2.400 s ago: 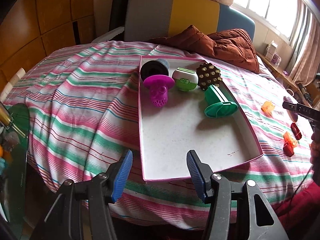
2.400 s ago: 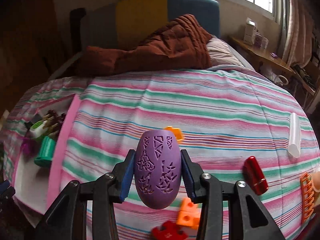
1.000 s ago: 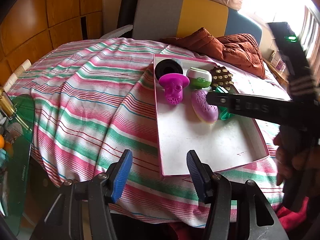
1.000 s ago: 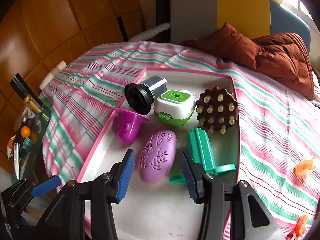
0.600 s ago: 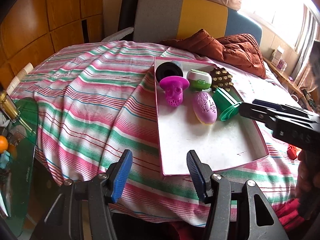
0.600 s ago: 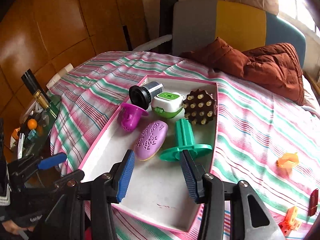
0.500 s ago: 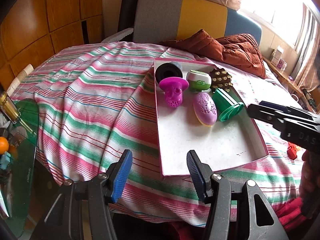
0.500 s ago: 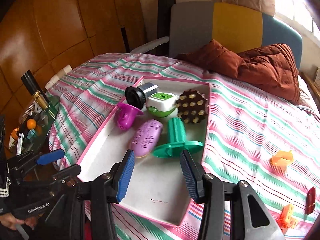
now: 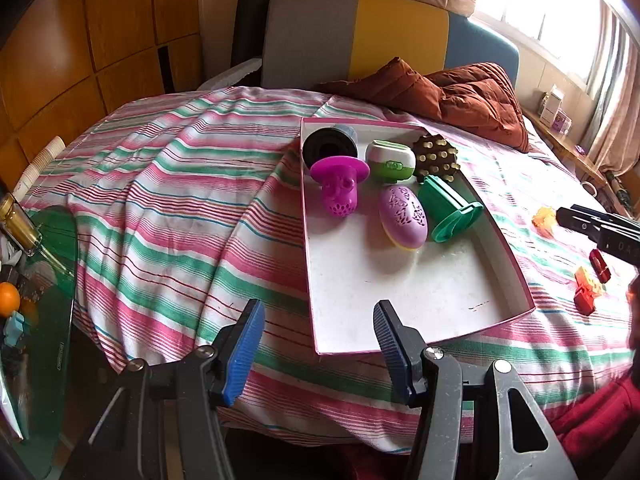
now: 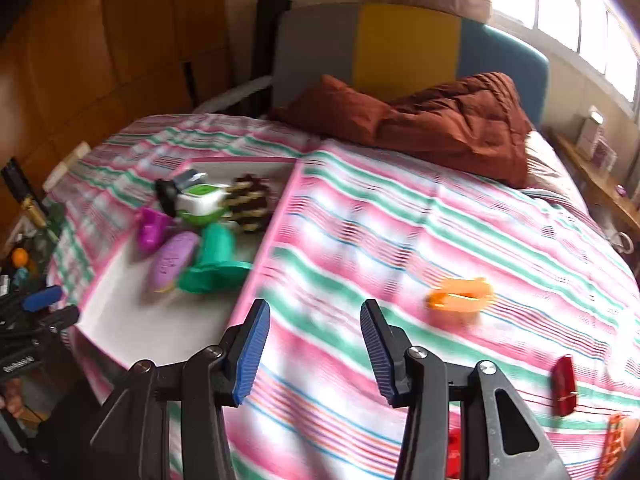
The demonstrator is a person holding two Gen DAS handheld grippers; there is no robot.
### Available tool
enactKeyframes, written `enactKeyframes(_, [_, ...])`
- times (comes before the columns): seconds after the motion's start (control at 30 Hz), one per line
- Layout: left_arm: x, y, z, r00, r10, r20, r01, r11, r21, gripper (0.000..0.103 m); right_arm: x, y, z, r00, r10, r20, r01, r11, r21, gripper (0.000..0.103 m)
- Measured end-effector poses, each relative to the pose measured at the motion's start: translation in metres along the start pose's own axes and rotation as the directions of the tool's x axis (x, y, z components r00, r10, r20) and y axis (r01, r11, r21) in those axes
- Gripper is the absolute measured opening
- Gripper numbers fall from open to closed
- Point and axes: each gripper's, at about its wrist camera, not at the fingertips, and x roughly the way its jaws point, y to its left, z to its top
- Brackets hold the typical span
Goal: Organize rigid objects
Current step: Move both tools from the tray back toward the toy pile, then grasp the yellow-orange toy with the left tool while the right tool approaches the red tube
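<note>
Orange plastic piece (image 10: 460,294): lies loose on the striped bed cover (image 10: 400,240), right of the pink tray (image 10: 264,248); likely light, stiff and slightly slick, best pinched across its narrow sides; right tool (image 10: 316,346) and left tool (image 9: 318,346) both spread wide, empty.

I see six objects clustered at the tray's (image 9: 416,332) far end; loose pieces (image 9: 588,284) lie on the bedspread (image 9: 160,216) to its right.
</note>
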Motion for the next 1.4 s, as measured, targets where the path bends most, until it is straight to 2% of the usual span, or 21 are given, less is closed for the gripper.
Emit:
enactKeyframes(0.17, [0.000, -0.003, 0.000, 1.000, 0.002, -0.004, -0.002, 1.000, 0.012, 0.058, -0.001, -0.060, -0.008, 0.996, -0.092, -0.007, 0.092, 0.990, 0.110, 0.047])
enactKeyframes(0.27, [-0.001, -0.010, 0.003, 1.000, 0.003, 0.004, -0.004, 0.999, 0.036, 0.060, -0.004, -0.109, -0.021, 0.985, -0.170, 0.006, 0.163, 0.953, 0.255, 0.047])
enactKeyframes(0.33, [-0.002, -0.015, 0.004, 1.000, -0.006, 0.013, 0.005, 0.999, 0.050, 0.060, -0.007, -0.144, -0.031, 0.978, -0.210, -0.010, 0.197, 0.896, 0.398, 0.048])
enactKeyframes(0.43, [-0.003, -0.022, 0.008, 0.999, -0.037, 0.013, 0.037, 0.998, 0.054, 0.060, -0.020, -0.187, -0.046, 0.964, -0.266, -0.015, 0.219, 0.761, 0.611, 0.048])
enactKeyframes(0.53, [-0.001, -0.033, 0.015, 0.997, -0.072, -0.004, 0.072, 0.995, 0.066, 0.060, -0.030, -0.213, -0.061, 0.958, -0.283, -0.042, 0.225, 0.656, 0.720, 0.048])
enactKeyframes(0.67, [-0.004, -0.052, 0.022, 0.991, -0.133, 0.003, 0.132, 0.986, 0.106, 0.060, -0.034, -0.229, -0.075, 0.966, -0.253, -0.044, 0.185, 0.567, 0.803, 0.048])
enactKeyframes(0.87, [-0.001, -0.087, 0.031, 0.981, -0.192, -0.026, 0.194, 0.963, 0.188, 0.061, -0.046, -0.234, -0.082, 0.960, -0.281, -0.011, 0.163, 0.526, 0.835, 0.048])
enactKeyframes(0.97, [-0.001, -0.108, 0.035, 0.976, -0.216, -0.028, 0.216, 0.947, 0.239, 0.061, -0.046, -0.238, -0.085, 0.964, -0.267, -0.009, 0.147, 0.503, 0.851, 0.048])
enactKeyframes(1.3, [0.020, -0.184, 0.061, 0.954, -0.290, -0.069, 0.295, 0.886, 0.359, 0.061, -0.051, -0.239, -0.081, 0.961, -0.275, 0.017, 0.131, 0.512, 0.849, 0.048])
enactKeyframes(1.4, [0.035, -0.209, 0.067, 0.951, -0.296, -0.094, 0.309, 0.867, 0.391, 0.066, -0.051, -0.240, -0.082, 0.963, -0.269, 0.025, 0.119, 0.504, 0.856, 0.048])
